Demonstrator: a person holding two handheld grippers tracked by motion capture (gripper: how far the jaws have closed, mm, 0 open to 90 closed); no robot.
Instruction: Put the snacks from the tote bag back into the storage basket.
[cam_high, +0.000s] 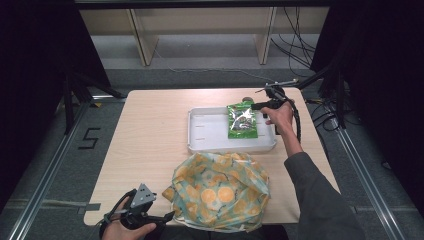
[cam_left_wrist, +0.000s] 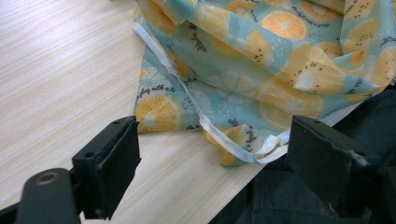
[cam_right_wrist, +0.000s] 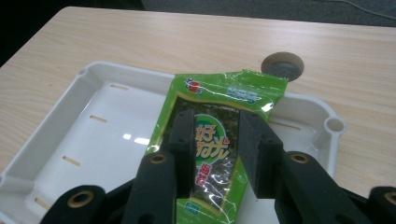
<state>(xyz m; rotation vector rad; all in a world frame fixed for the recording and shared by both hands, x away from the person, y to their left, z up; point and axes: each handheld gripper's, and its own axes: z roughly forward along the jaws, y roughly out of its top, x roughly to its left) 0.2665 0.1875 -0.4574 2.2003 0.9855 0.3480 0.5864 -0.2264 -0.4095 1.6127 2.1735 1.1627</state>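
Observation:
A green snack packet (cam_high: 241, 120) is in the white tray (cam_high: 210, 145), its top edge over the far rim. My right gripper (cam_high: 255, 106) comes in from the right. In the right gripper view its jaws (cam_right_wrist: 217, 135) squeeze the green snack packet (cam_right_wrist: 224, 91) from both sides, and the packet narrows between them. A cloth bag printed with orange slices (cam_high: 220, 187) lies crumpled at the table's near edge. My left gripper (cam_high: 166, 217) is open at its near left corner. Between those open jaws (cam_left_wrist: 212, 154) lie the bag's white strap (cam_left_wrist: 205, 126) and bare table.
The white tray (cam_right_wrist: 93, 93) has slots in its floor and a raised rim. A round grey cable hole (cam_right_wrist: 282, 65) is in the tabletop just beyond it. The wooden table (cam_high: 150, 130) is bare on its left half. Cables lie on the floor behind.

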